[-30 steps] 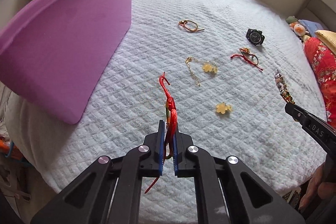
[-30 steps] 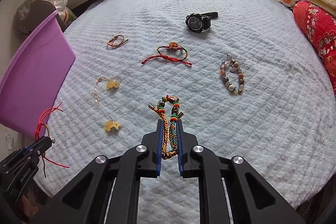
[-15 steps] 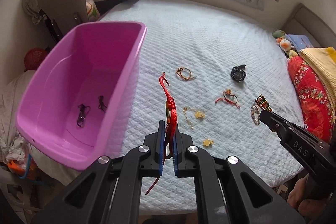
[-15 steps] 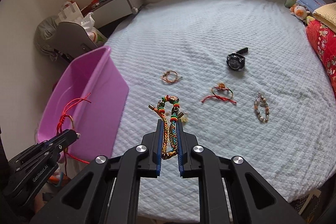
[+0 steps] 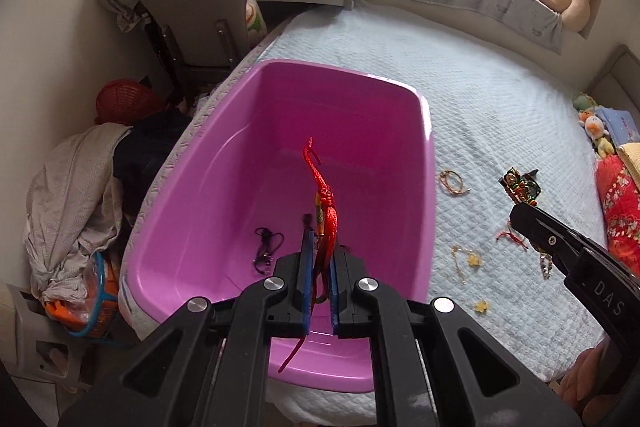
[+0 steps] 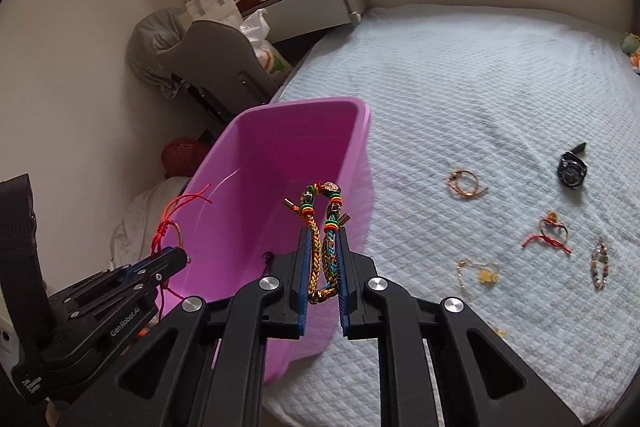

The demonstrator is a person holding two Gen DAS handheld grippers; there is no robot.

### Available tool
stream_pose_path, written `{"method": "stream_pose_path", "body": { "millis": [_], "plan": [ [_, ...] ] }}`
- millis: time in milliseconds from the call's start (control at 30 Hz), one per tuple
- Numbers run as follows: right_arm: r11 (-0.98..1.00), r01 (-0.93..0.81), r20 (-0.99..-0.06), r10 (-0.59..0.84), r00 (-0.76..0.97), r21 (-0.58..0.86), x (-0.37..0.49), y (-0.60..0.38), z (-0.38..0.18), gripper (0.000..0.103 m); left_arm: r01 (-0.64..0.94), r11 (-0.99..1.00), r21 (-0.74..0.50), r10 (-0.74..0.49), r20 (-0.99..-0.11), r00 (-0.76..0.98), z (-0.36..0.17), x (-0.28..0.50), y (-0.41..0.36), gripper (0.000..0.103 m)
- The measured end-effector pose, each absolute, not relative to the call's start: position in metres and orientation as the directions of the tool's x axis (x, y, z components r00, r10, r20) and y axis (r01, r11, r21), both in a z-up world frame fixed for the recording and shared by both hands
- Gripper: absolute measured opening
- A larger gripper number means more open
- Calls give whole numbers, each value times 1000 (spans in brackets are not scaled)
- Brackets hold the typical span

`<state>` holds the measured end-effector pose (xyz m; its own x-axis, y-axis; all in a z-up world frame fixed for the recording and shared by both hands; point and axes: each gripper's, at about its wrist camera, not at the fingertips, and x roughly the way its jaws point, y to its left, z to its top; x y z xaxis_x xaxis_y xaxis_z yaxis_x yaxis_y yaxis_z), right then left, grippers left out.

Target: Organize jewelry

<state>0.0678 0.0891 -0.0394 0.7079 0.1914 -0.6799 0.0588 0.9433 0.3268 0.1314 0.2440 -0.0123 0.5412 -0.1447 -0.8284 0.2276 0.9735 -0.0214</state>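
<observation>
Left wrist view puts your left gripper [image 5: 319,247] above the purple plastic bin [image 5: 424,211], its blue pads pinched tight on a red cord bracelet [image 5: 326,215]. The red cord stands up past the fingertips, and a loose tail hangs down behind the jaws over the bin's near rim. On the bin floor lies a dark cord piece [image 5: 267,247], and a second dark bit shows just left of the fingertips.

Your right gripper [image 6: 322,239] is closed narrowly on a braided multicolour bracelet [image 6: 320,227]; its looped end with green and red beads sticks up beyond the pads, in front of the bin's right wall [image 6: 352,163] as that camera sees it. From the left camera the same gripper enters from the right edge, out over the bed [image 5: 500,99] and to the right of the bin.

The bin sits on the left part of the bed's pale blue quilted cover. Still spread on the cover to the right of the bin you have an orange cord bracelet [image 6: 464,183], a black wristwatch [image 6: 572,173], a red string bracelet with a charm [image 6: 550,233], a beaded bracelet [image 6: 600,265], a gold chain with a yellow charm [image 6: 480,273], and a small yellow charm [image 5: 482,305] near the bed's edge. All of them lie apart from one another.
</observation>
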Motion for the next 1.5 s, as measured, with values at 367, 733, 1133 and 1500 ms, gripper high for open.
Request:
{"method": "stream_pose_path", "body": {
  "millis": [367,733,1133,1500],
  "plan": [
    [954,-10,-761,245,600,299,130,155,-79,12,183,983,-25,-113,-865,488,-58,173,286,7],
    [965,-13,-808,226,544,261,152,167,-101,12,147,989,-1,-61,-910,411,-94,192,295,8],
    [973,-16,-812,201,549,231,154,170,-97,28,123,992,30,-24,-910,415,-92,190,302,53],
    [967,20,-796,198,573,255,138,156,-92,49,76,996,45,7,-895,446,-82,178,310,80]
  ]
}}
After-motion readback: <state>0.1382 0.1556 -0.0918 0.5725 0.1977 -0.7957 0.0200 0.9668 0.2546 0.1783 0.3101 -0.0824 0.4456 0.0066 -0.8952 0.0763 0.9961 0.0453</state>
